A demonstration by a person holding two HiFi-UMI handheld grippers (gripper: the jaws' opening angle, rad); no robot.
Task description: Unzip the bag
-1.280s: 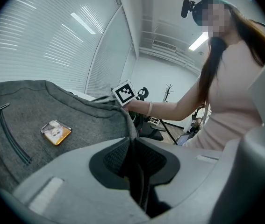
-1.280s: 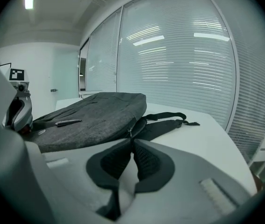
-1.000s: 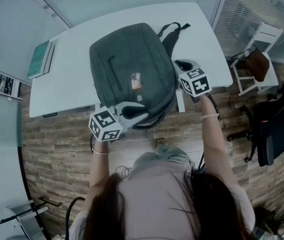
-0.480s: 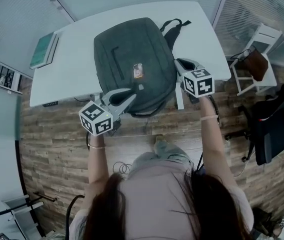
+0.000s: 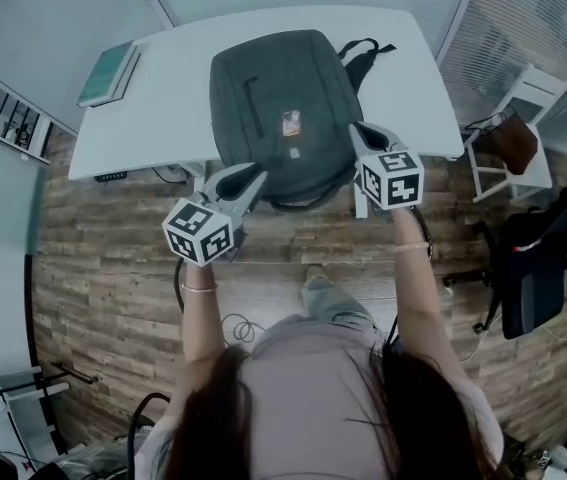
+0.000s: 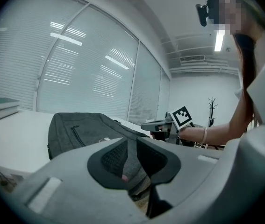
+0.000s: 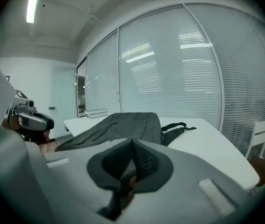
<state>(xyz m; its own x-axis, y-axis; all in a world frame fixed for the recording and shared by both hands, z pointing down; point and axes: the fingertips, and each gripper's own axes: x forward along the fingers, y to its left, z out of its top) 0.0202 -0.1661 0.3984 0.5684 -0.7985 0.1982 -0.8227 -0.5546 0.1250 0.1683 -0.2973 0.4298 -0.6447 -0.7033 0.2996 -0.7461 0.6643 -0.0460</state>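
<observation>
A dark grey backpack (image 5: 283, 98) lies flat on the white table (image 5: 163, 118), straps at its far right corner. My left gripper (image 5: 240, 179) hovers at the bag's near left corner, level with the table's front edge. Its jaws have just been closing somewhat and stand slightly open with nothing between them; in the left gripper view (image 6: 131, 142) the bag (image 6: 78, 129) shows beyond the gap. My right gripper (image 5: 356, 131) hangs by the bag's right edge, shut on nothing. In its own view the right gripper (image 7: 132, 143) points over the bag (image 7: 123, 124).
A teal book (image 5: 109, 69) lies at the table's far left corner. A white chair (image 5: 533, 93) with a brown bag (image 5: 511, 140) stands right of the table, a black office chair (image 5: 543, 253) nearer. Cables (image 5: 238, 328) lie on the wooden floor.
The left gripper has lifted off the bag's near edge and drawn back to the left, its jaws a little narrower. The right gripper has risen slightly beside the bag.
</observation>
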